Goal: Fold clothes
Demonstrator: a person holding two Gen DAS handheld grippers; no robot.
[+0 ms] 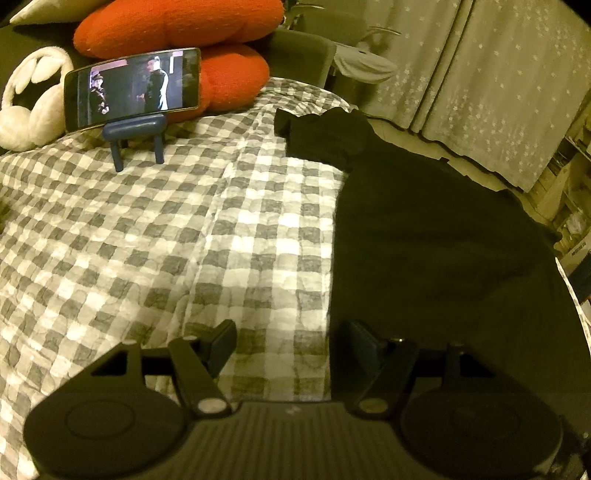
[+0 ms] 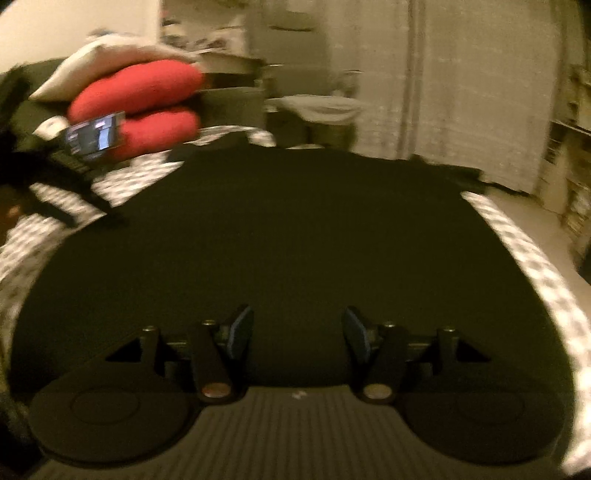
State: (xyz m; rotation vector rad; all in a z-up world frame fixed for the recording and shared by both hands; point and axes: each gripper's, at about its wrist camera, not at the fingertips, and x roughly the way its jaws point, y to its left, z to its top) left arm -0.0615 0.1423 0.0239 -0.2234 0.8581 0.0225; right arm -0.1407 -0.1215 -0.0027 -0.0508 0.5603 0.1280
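Nearest, both tools are seen with jaws spread and nothing between them. The left tool (image 1: pixel 284 343) hangs over the checked bed cover (image 1: pixel 166 229), right at the left edge of the black shirt (image 1: pixel 424 240); its right finger is over the cloth, its left over the cover. The right tool (image 2: pixel 297 336) hangs above the shirt's near middle; that view is blurred.

The shirt is spread flat on the bed, a sleeve (image 1: pixel 314 129) reaching out at the far left corner. Whether any part is already doubled over cannot be told, the cloth being too dark.

If a fold is due, the edge should be pinched through one layer only, the cover left out of the bite, and both corners lifted level so the crease runs straight.

Farther off, a phone (image 1: pixel 133 88) on a stand is noted before a red cushion (image 1: pixel 177 26), well apart from the shirt.
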